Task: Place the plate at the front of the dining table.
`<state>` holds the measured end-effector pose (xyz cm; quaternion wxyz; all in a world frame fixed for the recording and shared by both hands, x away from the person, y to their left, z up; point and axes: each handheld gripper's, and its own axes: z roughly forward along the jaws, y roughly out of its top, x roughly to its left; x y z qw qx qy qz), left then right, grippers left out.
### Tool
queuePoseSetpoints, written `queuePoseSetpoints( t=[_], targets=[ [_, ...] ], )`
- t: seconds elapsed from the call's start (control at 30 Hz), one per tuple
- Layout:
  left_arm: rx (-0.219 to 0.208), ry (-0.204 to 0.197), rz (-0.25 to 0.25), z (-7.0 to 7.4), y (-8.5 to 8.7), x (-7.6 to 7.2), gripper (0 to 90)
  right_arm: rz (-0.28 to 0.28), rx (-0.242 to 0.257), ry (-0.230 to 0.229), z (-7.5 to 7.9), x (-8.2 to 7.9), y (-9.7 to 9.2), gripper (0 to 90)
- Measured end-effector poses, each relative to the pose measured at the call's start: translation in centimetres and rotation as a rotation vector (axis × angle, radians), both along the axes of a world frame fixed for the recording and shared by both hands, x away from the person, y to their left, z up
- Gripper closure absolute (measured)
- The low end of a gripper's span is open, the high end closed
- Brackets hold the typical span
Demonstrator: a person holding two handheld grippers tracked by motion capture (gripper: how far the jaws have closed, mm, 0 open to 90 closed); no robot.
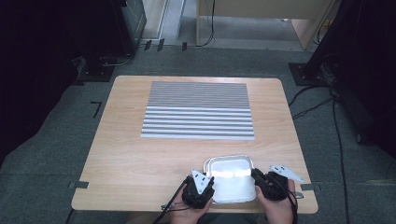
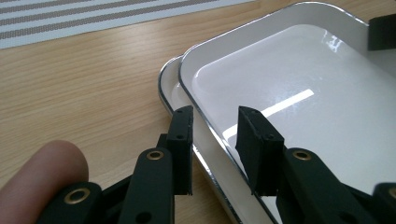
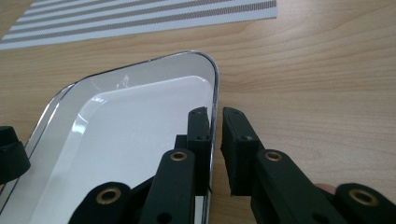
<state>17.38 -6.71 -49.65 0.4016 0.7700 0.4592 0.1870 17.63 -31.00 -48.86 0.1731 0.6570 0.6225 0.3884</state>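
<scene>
1. 2 white trays with chrome rims are nested at the near edge of the desk (image 1: 140, 158), centred in front of the person. The upper tray (image 1: 230, 179) sits offset in the lower tray (image 2: 169, 88), whose rim pokes out on the left and far sides.
2. Left gripper (image 1: 201, 188) is at the stack's left side. In the left gripper view (image 2: 214, 140) its jaws straddle the upper tray's rim, 1 outside and 1 over the tray floor. A clear gap shows on both sides of the rim, so the pads are not pressing: jaws open, rim between them.
3. Right gripper (image 1: 261, 179) is at the stack's right side. In the right gripper view (image 3: 214, 140) its jaws straddle the right rim of the tray there, inner jaw over the white floor, outer jaw over bare wood. A narrow slit is visible between rim and outer pad; cannot tell whether the inner pad bears on the rim. Reads as released, not clamped.
4. The trays look level and seated on the desk, not lifted.
5. A grey-and-white striped mat (image 1: 198, 109) lies flat on the far half of the desk, well apart from the trays.
6. A fingertip (image 2: 44, 177) shows beside the left gripper's jaws at the lower left of the left gripper view.
</scene>
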Motion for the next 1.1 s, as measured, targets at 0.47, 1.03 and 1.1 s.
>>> queuePoseSetpoints(
  t=[0.47, 1.03, 1.1],
  targets=[
    [-0.048, 0.059, -0.02, -0.2, -0.4, 0.2, 66.7, -0.093, 0.111, 0.034, -0.2, 0.0, -0.7, 89.7],
    [-0.206, 0.072, 0.069, 0.5, 1.3, 1.7, 83.3, -0.096, 0.119, -0.045, 0.7, -0.7, 0.7, 89.5],
    [-0.214, 0.066, 0.079, 0.7, 1.5, 1.9, 85.0, -0.085, 0.105, -0.062, 0.9, -0.6, 1.2, 89.5]
  ],
)
